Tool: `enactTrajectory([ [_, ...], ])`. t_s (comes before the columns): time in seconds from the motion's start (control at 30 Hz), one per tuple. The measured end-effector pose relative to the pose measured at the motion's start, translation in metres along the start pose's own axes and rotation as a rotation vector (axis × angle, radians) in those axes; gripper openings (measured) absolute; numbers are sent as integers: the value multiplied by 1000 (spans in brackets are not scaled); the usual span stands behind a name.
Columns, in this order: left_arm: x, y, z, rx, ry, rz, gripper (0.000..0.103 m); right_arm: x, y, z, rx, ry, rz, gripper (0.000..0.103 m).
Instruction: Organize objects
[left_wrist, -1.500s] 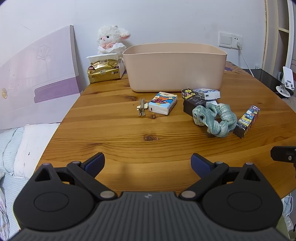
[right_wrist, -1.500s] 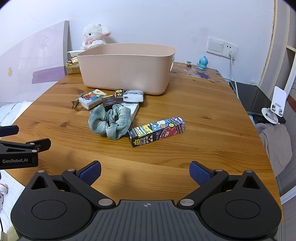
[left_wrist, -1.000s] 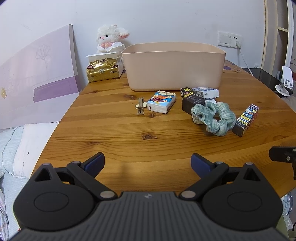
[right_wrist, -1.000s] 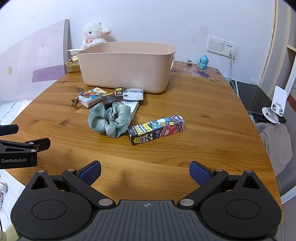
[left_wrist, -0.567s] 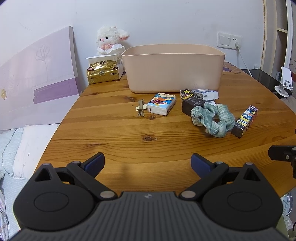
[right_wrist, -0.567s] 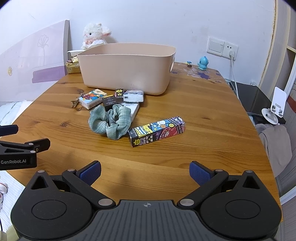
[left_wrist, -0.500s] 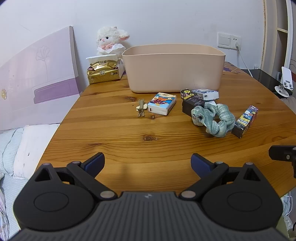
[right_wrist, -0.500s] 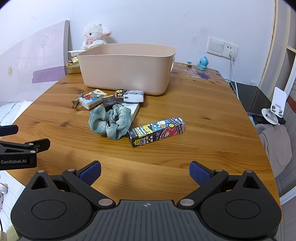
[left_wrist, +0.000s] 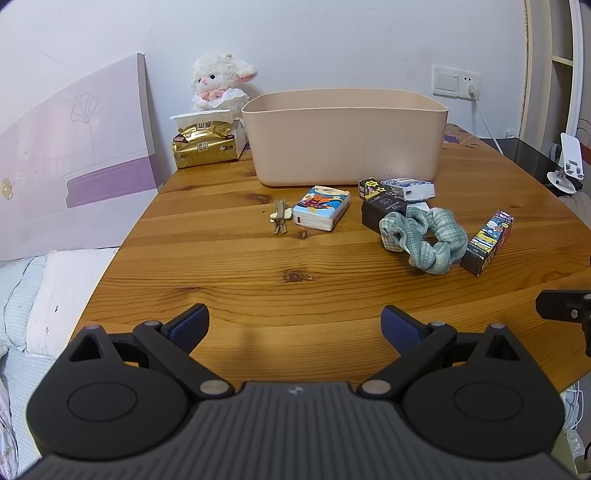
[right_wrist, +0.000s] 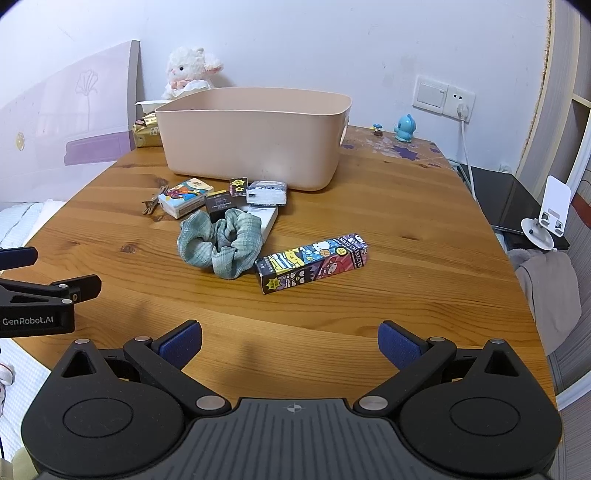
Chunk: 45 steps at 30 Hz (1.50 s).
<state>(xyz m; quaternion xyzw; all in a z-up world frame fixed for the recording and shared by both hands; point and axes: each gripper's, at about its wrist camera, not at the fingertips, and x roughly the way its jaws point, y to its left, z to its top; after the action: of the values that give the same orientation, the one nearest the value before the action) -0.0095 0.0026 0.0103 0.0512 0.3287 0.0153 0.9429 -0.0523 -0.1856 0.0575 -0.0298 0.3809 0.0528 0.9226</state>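
On the table (left_wrist: 221, 280), a clip (left_wrist: 279, 220) is seen at the left, then a tissue pack (left_wrist: 321, 212), small boxes (left_wrist: 384, 206), a scrunchie (left_wrist: 424, 240) and a cartoon box (right_wrist: 312, 263), all before the bin (left_wrist: 347, 140). The left gripper (left_wrist: 294, 325) and right gripper (right_wrist: 290, 341) are held wide open, with nothing in them.

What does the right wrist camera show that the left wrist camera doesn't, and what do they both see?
Only the right wrist view shows the small blue figurine at the table's far edge and the white flat box under the scrunchie. Only the left wrist view shows the gold tissue pack in full. Both show the pink bin, green scrunchie, cartoon-printed long box, cartoon tissue pack, plush lamb, and both open grippers: left gripper, right gripper.
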Motion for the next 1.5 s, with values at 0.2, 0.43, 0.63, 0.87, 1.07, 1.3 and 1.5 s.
enactTrajectory([
  [0.2,-1,1,2,-6,-7,1,100,2,-1,0,-1,2,-3,103],
  [0.43,0,2,3,-6,-6,2,100,2,-5,1,8,-6,-5,103],
  [0.63,2,4,8,-16,-2,1,100,2,-7,5,12,-21,-8,103],
  [0.87,6,-2,27,-19,-24,-19,100,7,-20,21,39,-60,-25,103],
  [1.07,22,-13,47,-3,-30,-33,100,24,-34,42,63,-69,-37,103],
  [1.3,51,-29,65,5,4,-71,100,57,-45,60,77,-27,-55,103],
  [1.5,73,-40,76,35,31,-103,100,82,-52,70,101,15,-55,103],
])
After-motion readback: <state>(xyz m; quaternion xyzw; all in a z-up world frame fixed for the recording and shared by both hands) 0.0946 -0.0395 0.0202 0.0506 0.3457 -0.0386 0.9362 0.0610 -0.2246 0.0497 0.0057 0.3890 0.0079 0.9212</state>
